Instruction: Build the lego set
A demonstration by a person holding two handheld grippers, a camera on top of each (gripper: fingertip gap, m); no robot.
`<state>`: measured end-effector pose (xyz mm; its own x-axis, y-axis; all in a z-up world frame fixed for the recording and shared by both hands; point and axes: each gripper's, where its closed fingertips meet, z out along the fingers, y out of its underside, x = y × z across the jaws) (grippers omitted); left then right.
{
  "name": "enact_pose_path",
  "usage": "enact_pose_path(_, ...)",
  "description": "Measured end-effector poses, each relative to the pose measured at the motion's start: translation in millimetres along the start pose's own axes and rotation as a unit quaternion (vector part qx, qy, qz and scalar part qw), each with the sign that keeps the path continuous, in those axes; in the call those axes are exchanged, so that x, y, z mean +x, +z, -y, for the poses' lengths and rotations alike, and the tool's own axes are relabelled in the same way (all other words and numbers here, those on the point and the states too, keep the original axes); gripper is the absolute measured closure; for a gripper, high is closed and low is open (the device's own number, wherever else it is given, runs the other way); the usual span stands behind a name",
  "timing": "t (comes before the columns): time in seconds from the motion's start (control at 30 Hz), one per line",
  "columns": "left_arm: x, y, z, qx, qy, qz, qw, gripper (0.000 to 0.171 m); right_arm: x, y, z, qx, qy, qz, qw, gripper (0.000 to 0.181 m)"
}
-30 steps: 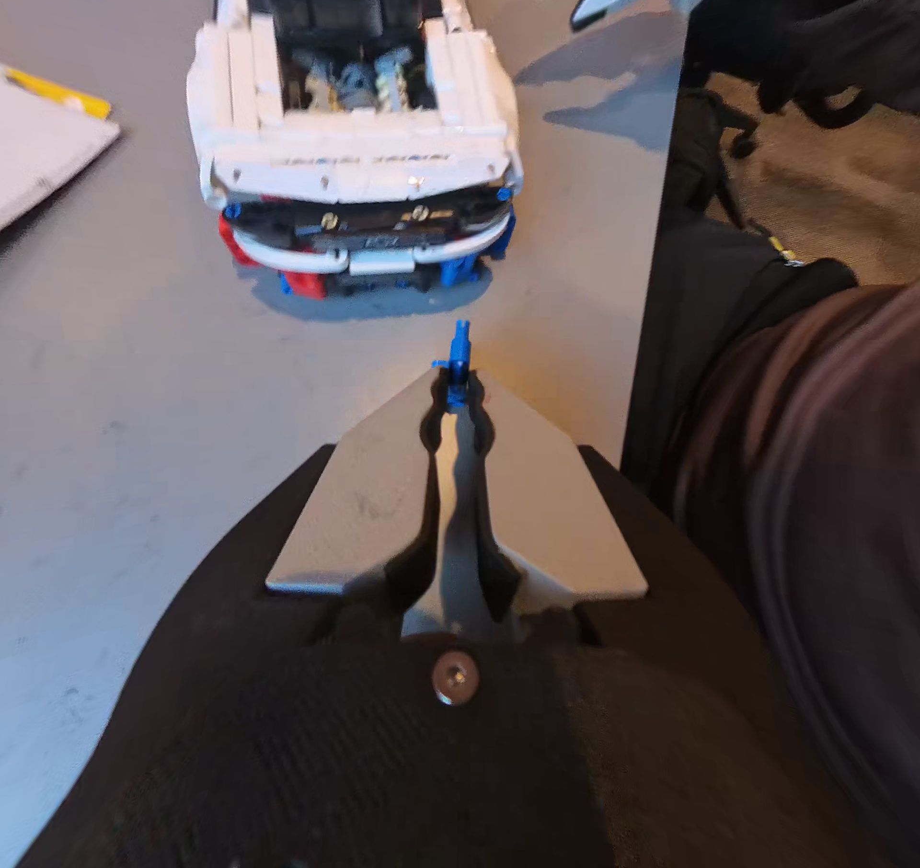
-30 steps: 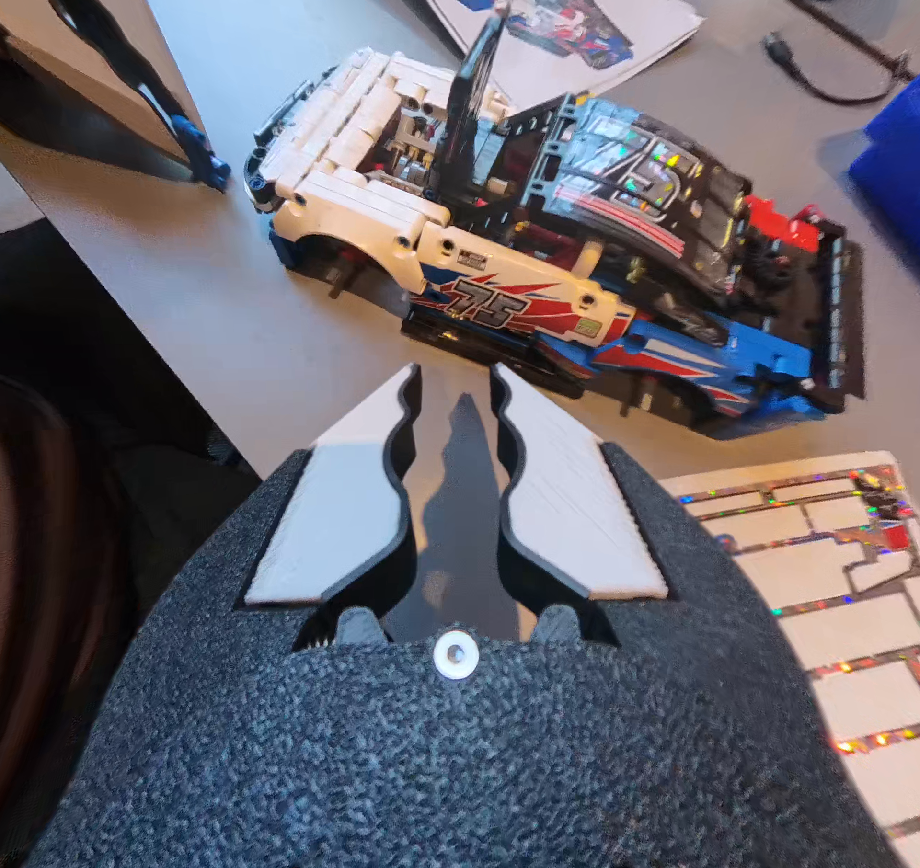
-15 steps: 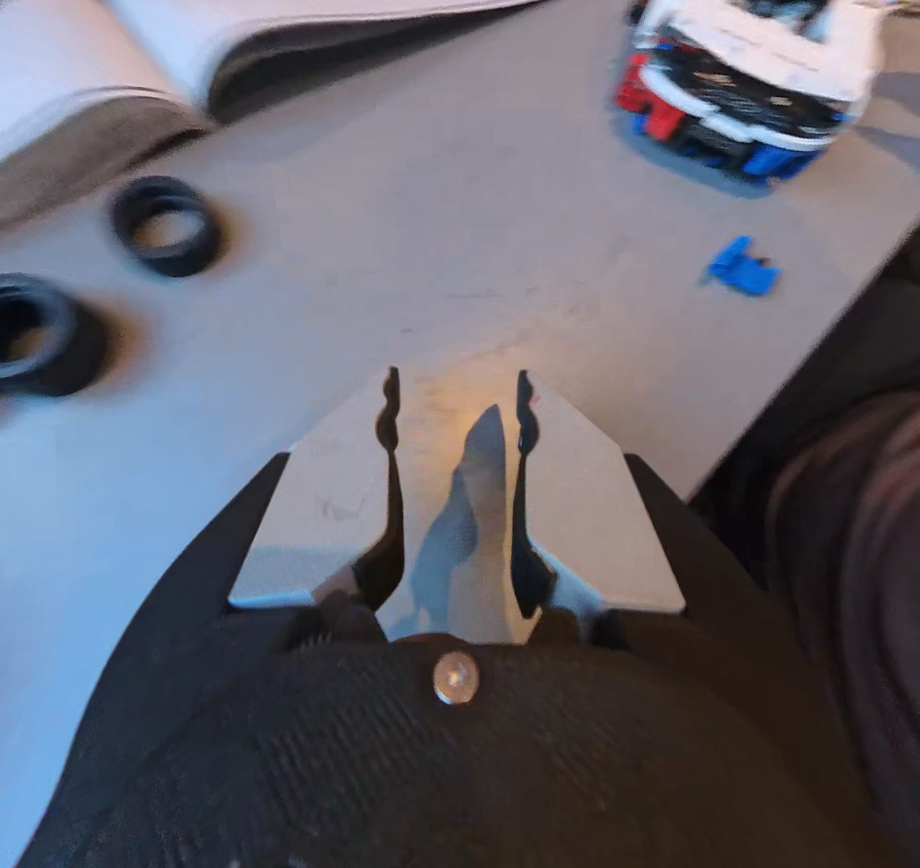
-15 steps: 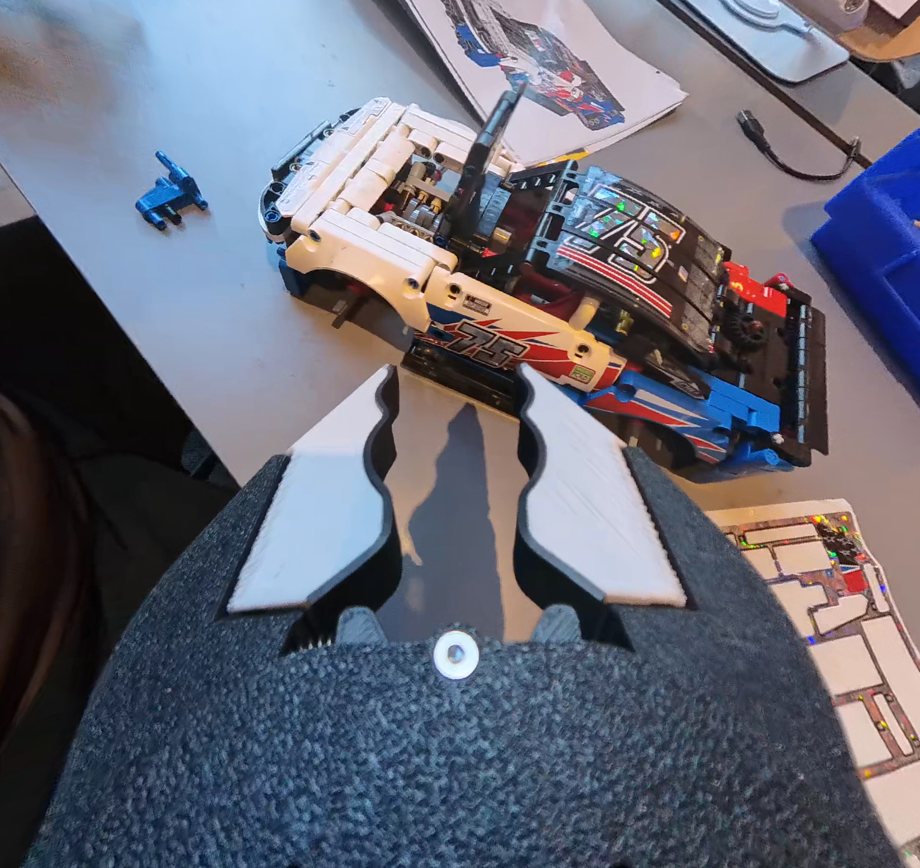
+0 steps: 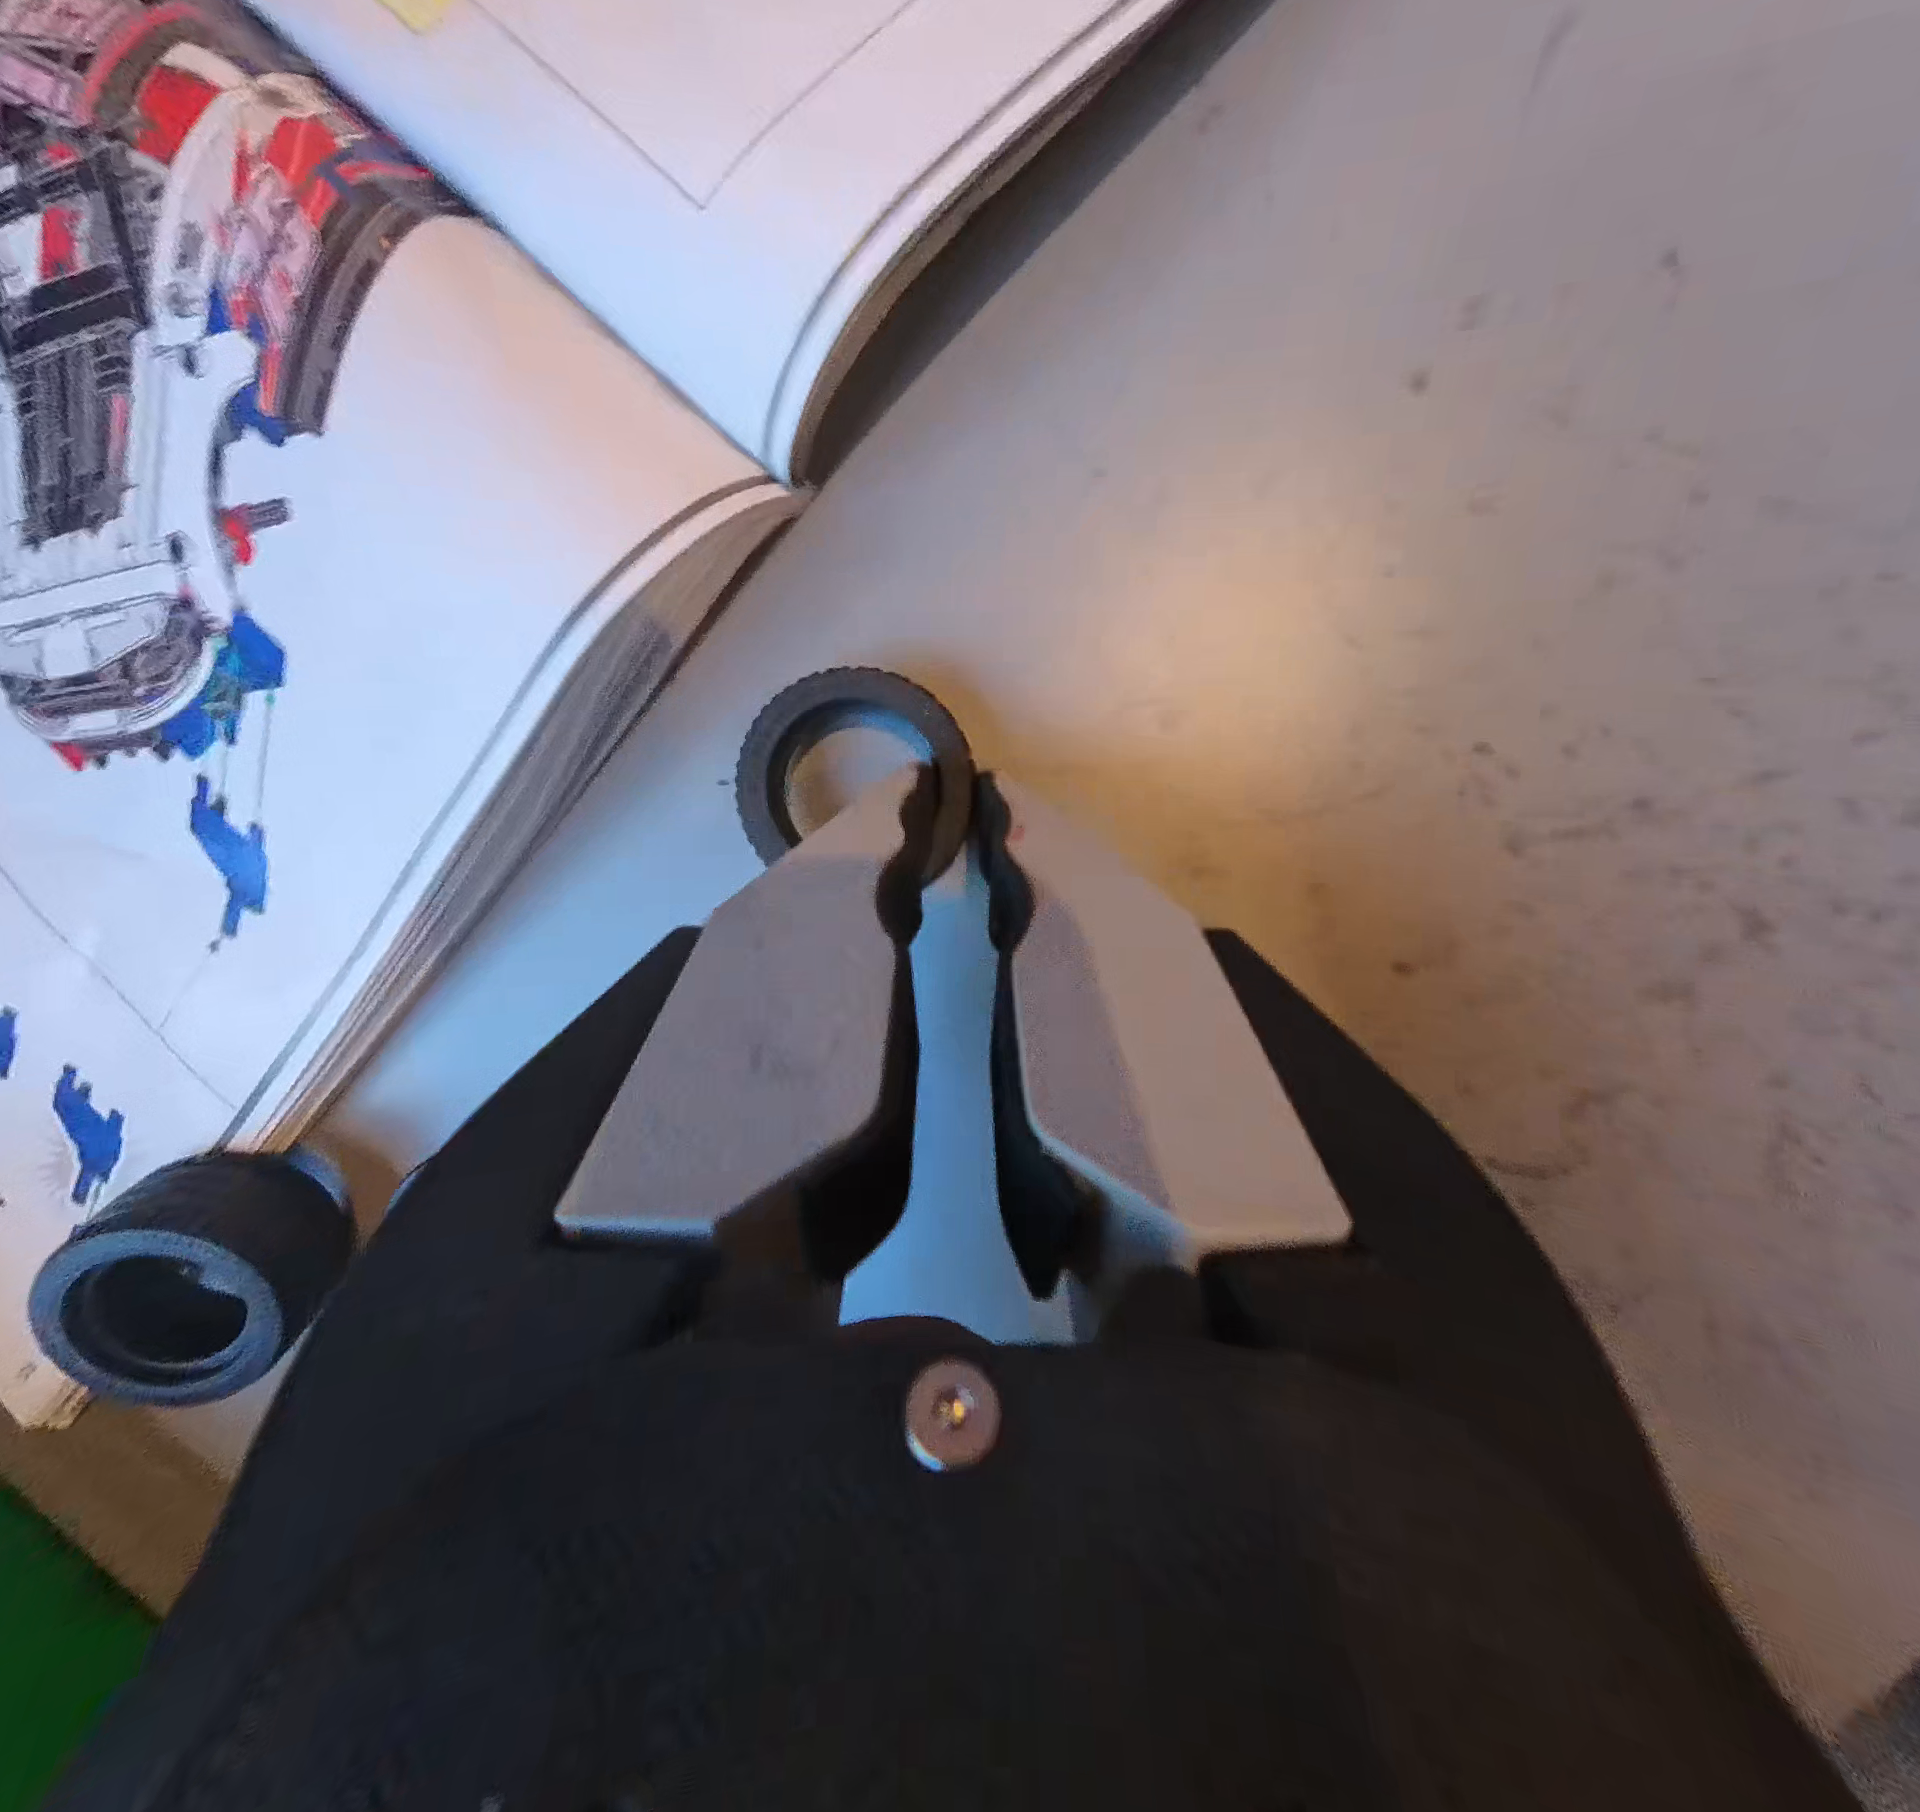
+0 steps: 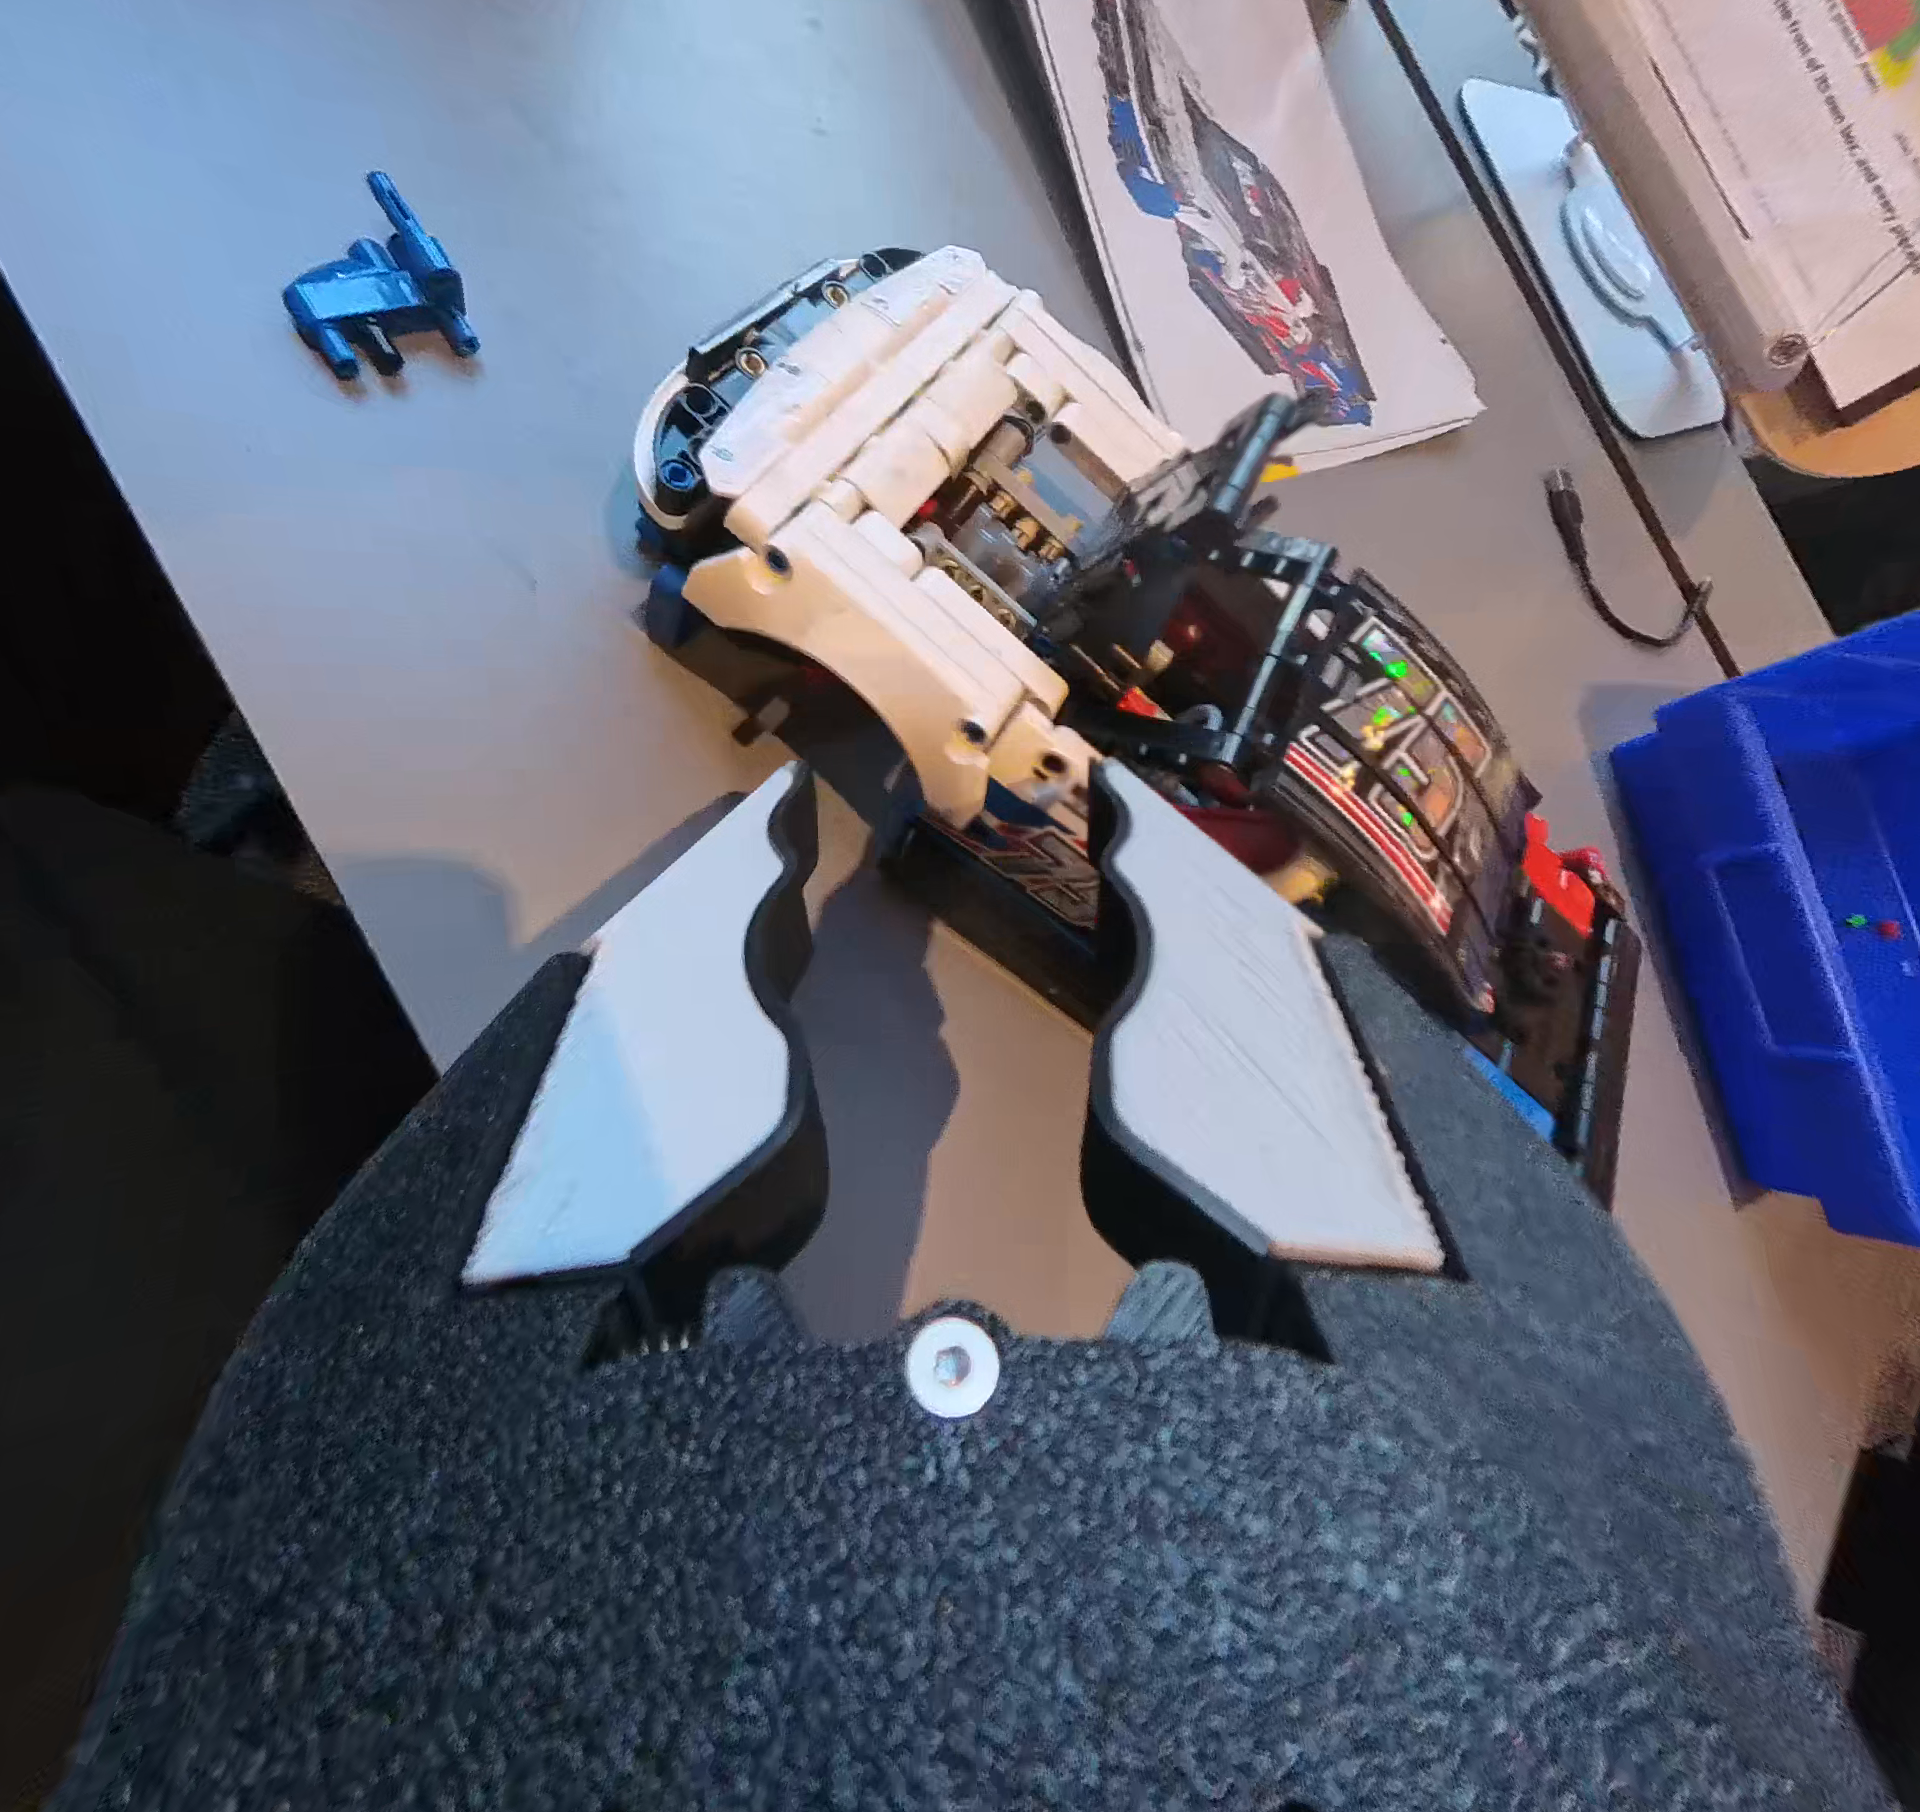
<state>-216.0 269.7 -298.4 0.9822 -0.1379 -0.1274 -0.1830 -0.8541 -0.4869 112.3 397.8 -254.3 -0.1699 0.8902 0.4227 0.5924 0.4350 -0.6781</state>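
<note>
In the left wrist view my left gripper [image 5: 951,806] is shut on the wall of a black tyre [image 5: 831,723] that lies flat on the grey table. One finger is inside the ring and the other outside. A second black tyre [image 5: 177,1284] lies on its side at the lower left, by the open instruction booklet [image 5: 499,391]. In the right wrist view my right gripper [image 6: 948,786] is open and empty, its fingertips on either side of the side panel of the white, black and blue lego car [image 6: 904,474]. A small blue lego piece [image 6: 379,282] lies loose on the table left of the car.
A blue bin [image 6: 1787,931] stands right of the car. A printed sheet with a car picture [image 6: 1247,152], a black cable [image 6: 1621,567] and a grey monitor foot [image 6: 1590,235] lie behind it. The table edge [image 6: 208,671] runs close on the left. There is about 35 centimetres between the tips of the two grippers. To the small blue lego piece [image 6: 379,282]: right tips about 15 centimetres, left tips about 25 centimetres.
My left gripper let go of the blue piece, swung left to the tyres and closed on one tyre's wall. My right gripper opened wider and came close to the car's side.
</note>
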Motion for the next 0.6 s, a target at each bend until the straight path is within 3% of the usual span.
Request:
enact_pose_path(0.07,15.9,-2.1,0.1,-0.001,0.01,-0.018,1.0,0.168,-3.1,5.5,2.7,0.0,-0.022,-0.008,1.0,0.129)
enact_pose_path(0.2,81.3,-12.7,-1.4,0.011,0.071,-0.094,0.993,0.168,-2.6,17.2,12.6,-0.026,-0.176,-0.049,0.983,0.128)
enact_pose_path(0.3,101.1,-18.7,-1.8,0.033,0.076,-0.053,0.995,0.156,-5.1,31.0,10.8,-0.056,-0.276,-0.085,0.956,0.129)
enact_pose_path(0.43,108.4,-55.4,-15.9,0.106,0.01,-0.016,0.994,0.146,-11.5,41.5,15.2,-0.039,-0.323,-0.123,0.938,0.137)
enact_pose_path(0.5,100.4,-71.7,-39.4,0.124,-0.048,-0.014,0.991,0.143,-10.7,44.4,17.2,-0.032,-0.319,-0.125,0.939,0.137)
enact_pose_path(0.6,72.8,-80.5,-83.2,0.098,-0.112,0.014,0.989,0.142,-8.5,47.6,18.2,-0.026,-0.3,-0.119,0.946,0.137)
